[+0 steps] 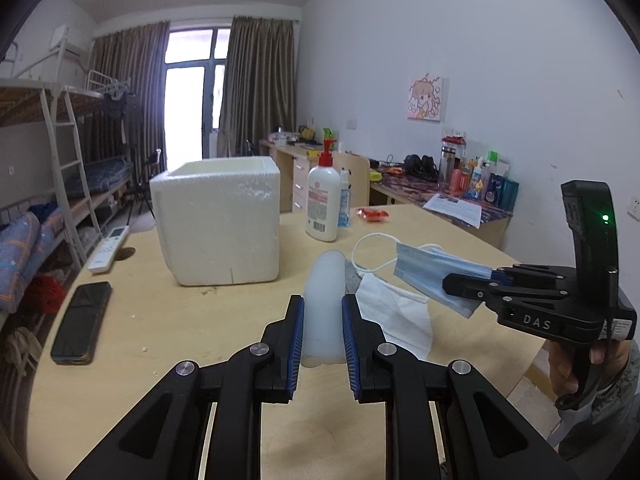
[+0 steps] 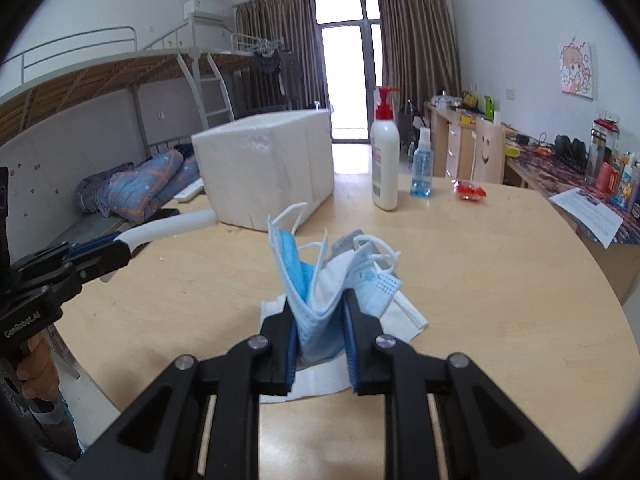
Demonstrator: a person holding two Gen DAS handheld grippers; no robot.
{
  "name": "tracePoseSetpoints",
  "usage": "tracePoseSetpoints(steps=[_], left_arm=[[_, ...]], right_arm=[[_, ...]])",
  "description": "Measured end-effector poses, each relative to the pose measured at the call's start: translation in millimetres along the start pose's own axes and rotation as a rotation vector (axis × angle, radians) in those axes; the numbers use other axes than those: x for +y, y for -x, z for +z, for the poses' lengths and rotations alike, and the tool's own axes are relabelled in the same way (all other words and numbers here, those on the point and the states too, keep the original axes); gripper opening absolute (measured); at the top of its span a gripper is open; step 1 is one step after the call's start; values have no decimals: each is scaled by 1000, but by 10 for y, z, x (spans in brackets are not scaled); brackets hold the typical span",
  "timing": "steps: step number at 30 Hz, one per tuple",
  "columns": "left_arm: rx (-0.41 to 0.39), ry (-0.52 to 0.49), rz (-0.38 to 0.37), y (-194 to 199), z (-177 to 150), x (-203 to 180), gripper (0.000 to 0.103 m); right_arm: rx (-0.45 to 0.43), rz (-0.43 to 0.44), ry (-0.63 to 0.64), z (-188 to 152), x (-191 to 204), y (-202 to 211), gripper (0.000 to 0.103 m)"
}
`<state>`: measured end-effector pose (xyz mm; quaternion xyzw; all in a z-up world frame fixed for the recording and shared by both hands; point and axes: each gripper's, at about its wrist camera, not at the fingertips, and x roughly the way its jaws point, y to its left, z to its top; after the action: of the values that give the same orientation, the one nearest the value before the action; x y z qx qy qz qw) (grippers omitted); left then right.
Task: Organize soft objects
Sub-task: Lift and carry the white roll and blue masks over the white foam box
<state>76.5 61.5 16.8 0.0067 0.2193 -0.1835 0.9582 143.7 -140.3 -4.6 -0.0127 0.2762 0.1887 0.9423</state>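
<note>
The left hand-held gripper point(image 1: 322, 332) pinches a translucent white, soft-looking cylinder point(image 1: 325, 300) between its blue ribbed pads, held above the pale wooden table point(image 1: 200, 320). The right hand-held gripper point(image 2: 320, 332) is clamped on a crumpled, pleated blue face mask point(image 2: 316, 300) with white ear loops, lifted over a folded white tissue point(image 2: 400, 316). Beyond them on the table stands an open-topped white foam box point(image 1: 218, 220) with a grainy surface; its inside cannot be seen.
</note>
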Motion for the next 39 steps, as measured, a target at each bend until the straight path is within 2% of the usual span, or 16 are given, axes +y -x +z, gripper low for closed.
tracePoseSetpoints(steps=[10, 13, 15, 22, 27, 39], left_arm=[[-94, -19, 81, 440, 10, -125, 20], [-135, -44, 151, 560, 13, -175, 20], [-144, -41, 169, 605, 17, -177, 20], [-166, -26, 202, 715, 20, -160, 20], [-194, -25, 218, 815, 42, -179, 20], [-238, -15, 264, 960, 63, -131, 20]], right_arm=[[-102, 28, 51, -34, 211, 375, 24], [-125, 36, 65, -26, 270, 441, 24], [-145, 33, 74, -16, 313, 479, 24], [-218, 30, 102, -8, 427, 615, 24], [-257, 69, 115, 32, 548, 686, 24], [-295, 118, 159, 89, 737, 686, 24]])
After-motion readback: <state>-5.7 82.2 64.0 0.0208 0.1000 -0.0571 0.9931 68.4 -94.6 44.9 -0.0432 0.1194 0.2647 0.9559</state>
